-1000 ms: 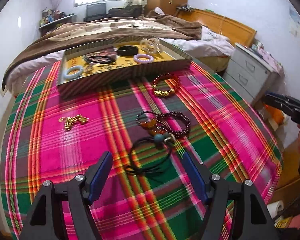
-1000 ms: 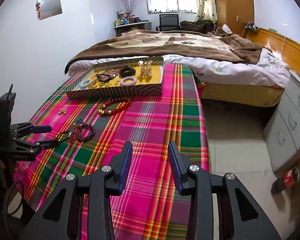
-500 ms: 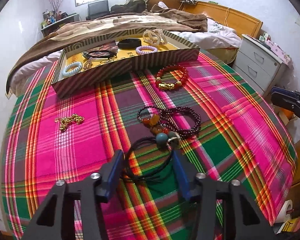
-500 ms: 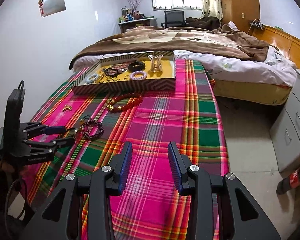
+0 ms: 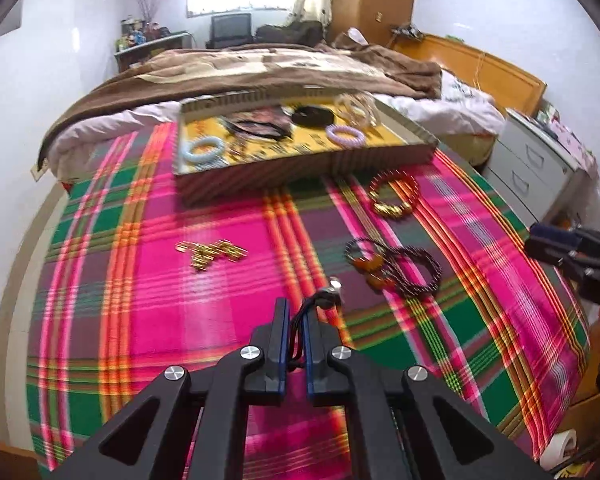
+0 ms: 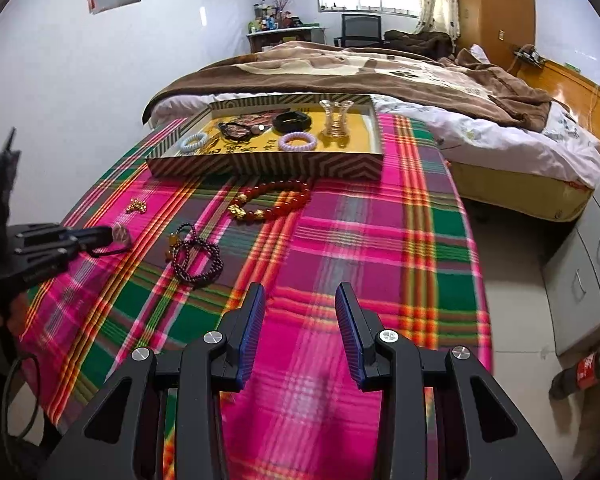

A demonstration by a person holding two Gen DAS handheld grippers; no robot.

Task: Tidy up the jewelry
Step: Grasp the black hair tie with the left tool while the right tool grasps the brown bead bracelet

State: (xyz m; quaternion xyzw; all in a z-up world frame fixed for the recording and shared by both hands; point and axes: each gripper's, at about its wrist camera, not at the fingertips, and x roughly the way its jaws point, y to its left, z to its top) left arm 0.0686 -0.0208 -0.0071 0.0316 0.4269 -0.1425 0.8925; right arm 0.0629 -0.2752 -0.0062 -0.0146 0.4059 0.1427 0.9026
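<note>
My left gripper is shut on a black cord necklace with a bead pendant and holds it just above the plaid cloth; it also shows in the right wrist view. My right gripper is open and empty over the cloth's near right part. On the cloth lie a dark beaded bracelet, a red-and-gold bead bracelet and a small gold chain. A striped tray at the far edge holds several bracelets.
The table with the plaid cloth stands against a bed with a brown blanket. A grey drawer cabinet stands at the right, with a cola bottle on the floor. A glass holder stands in the tray.
My left gripper has closed on the black cord necklace and lifted it off the cloth, swinging left. My right gripper has moved forward over the table and stayed open.
</note>
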